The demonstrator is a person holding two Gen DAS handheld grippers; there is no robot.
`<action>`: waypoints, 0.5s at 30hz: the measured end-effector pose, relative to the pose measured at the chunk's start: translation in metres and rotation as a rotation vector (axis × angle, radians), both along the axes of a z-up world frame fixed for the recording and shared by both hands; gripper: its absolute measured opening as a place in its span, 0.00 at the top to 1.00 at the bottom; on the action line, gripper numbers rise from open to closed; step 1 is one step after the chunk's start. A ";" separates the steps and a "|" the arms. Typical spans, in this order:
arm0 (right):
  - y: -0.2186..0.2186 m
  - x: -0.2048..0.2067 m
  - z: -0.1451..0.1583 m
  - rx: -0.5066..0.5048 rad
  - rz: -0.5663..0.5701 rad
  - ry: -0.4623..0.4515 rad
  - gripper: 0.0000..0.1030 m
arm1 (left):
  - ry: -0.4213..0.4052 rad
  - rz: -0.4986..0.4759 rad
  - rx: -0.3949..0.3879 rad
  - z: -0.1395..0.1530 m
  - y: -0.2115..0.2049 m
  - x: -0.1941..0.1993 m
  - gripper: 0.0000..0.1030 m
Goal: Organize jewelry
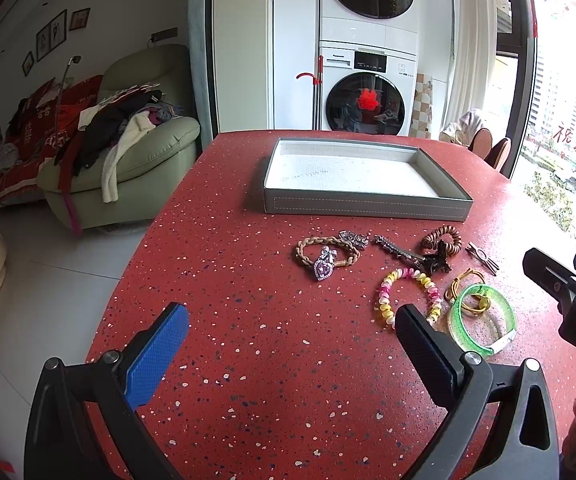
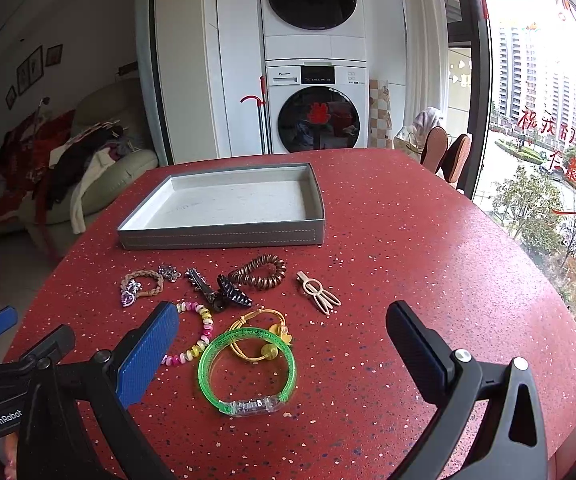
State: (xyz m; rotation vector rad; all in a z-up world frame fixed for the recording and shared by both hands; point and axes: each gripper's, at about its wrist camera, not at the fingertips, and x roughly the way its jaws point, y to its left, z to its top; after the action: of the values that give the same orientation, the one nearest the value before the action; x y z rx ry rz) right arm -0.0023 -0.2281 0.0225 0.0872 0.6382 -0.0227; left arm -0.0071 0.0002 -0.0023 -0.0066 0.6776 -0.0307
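The left gripper [image 1: 291, 344] and the right gripper [image 2: 284, 344] both hover above the near part of the red speckled table [image 2: 407, 240] with jaws spread wide and nothing between them, a posture that suits selecting a first piece. The grey tray [image 2: 224, 236] sits toward the far edge of the table, its pale lining bare; it holds no item, so sorting has evidently not begun. The jewelry lies loose in a cluster between the tray and the grippers, within reach of either one. The green glitter bangle [image 2: 248, 368] lies nearest, overlapping a yellow elastic hair tie [image 2: 256, 336]. Beside them lie a pastel spiral hair tie [image 2: 200, 336], a black claw clip [image 2: 234, 294], a brown coil hair tie [image 2: 262, 272], a cream hair clip [image 2: 319, 292] and a braided bracelet [image 2: 148, 280] with what appears to be a purple heart charm [image 2: 128, 298].
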 end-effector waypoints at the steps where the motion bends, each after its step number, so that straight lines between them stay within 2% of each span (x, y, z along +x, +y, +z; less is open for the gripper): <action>1: 0.000 0.000 0.000 0.000 0.000 0.000 0.00 | 0.001 0.000 0.000 0.000 0.000 0.000 0.00; 15: 0.000 -0.001 -0.001 0.005 0.001 0.001 0.00 | 0.004 0.006 -0.002 -0.002 0.000 -0.001 0.00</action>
State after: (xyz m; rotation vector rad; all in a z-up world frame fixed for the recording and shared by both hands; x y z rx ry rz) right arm -0.0029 -0.2282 0.0216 0.0916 0.6393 -0.0199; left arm -0.0079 0.0002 -0.0039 -0.0109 0.6815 -0.0252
